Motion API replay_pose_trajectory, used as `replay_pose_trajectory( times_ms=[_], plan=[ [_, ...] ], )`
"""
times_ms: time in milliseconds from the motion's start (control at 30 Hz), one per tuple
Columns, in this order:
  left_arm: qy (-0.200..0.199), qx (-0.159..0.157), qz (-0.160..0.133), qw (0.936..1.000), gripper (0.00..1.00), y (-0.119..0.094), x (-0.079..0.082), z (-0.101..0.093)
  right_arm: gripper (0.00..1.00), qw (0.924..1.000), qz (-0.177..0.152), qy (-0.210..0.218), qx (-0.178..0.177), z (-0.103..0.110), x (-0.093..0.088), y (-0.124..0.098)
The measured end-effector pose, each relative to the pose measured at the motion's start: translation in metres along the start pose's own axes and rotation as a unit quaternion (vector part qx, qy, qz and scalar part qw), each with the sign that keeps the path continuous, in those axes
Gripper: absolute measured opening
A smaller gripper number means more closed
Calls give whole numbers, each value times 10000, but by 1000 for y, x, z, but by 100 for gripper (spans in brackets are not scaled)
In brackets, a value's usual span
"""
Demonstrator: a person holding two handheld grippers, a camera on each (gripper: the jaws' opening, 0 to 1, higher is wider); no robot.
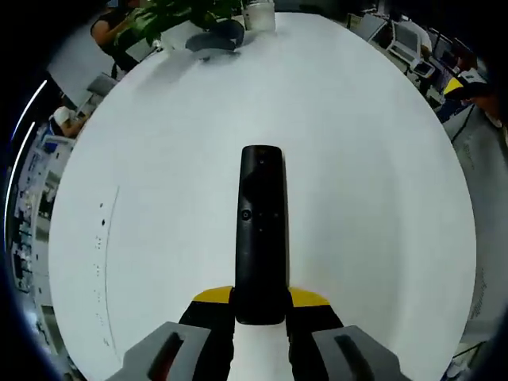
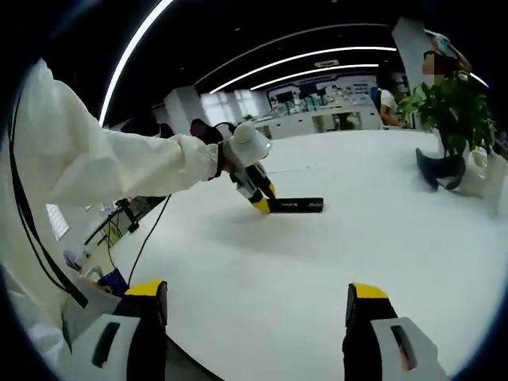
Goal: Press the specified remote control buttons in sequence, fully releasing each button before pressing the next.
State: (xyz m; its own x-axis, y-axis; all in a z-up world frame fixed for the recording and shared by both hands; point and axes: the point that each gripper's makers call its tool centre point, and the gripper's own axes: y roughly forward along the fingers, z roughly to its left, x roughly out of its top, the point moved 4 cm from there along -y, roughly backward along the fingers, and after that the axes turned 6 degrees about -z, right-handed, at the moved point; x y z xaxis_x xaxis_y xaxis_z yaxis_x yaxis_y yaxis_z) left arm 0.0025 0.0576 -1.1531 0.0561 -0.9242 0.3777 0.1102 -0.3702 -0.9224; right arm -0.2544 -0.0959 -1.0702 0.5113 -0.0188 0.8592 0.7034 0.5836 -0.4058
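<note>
A long black remote control lies lengthwise on the white table, its buttons facing up. My left gripper is shut on the remote's near end, its yellow-tipped fingers pressing both sides. In the right gripper view the same remote lies flat far across the table, held at one end by the left gripper in a white-sleeved hand. My right gripper hangs open well above the table's near part, nothing between its yellow-tipped fingers.
A potted green plant in a dark pot stands at the table's far end, next to a white container. A person's white sleeve reaches across from the left. Other people sit beyond the table edge. Desks and monitors line the background.
</note>
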Motion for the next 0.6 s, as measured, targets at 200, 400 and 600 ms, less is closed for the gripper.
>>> replay_pose_trajectory(
  times_ms=[200, 400, 600],
  plan=[
    [332, 157, -134, 9992, 27, 0, -2, 3, 93, 10000, -31, -12, -76, -2, 1, -1],
    [-7, 562, -169, 9983, 38, -3, -2, 9, 93, 9998, -119, 3, -130, -4, 5, -4],
    [-590, 1064, -435, 9916, 49, -8, -8, 12, 94, 9996, -200, -66, -189, -6, 11, -9]
  ],
)
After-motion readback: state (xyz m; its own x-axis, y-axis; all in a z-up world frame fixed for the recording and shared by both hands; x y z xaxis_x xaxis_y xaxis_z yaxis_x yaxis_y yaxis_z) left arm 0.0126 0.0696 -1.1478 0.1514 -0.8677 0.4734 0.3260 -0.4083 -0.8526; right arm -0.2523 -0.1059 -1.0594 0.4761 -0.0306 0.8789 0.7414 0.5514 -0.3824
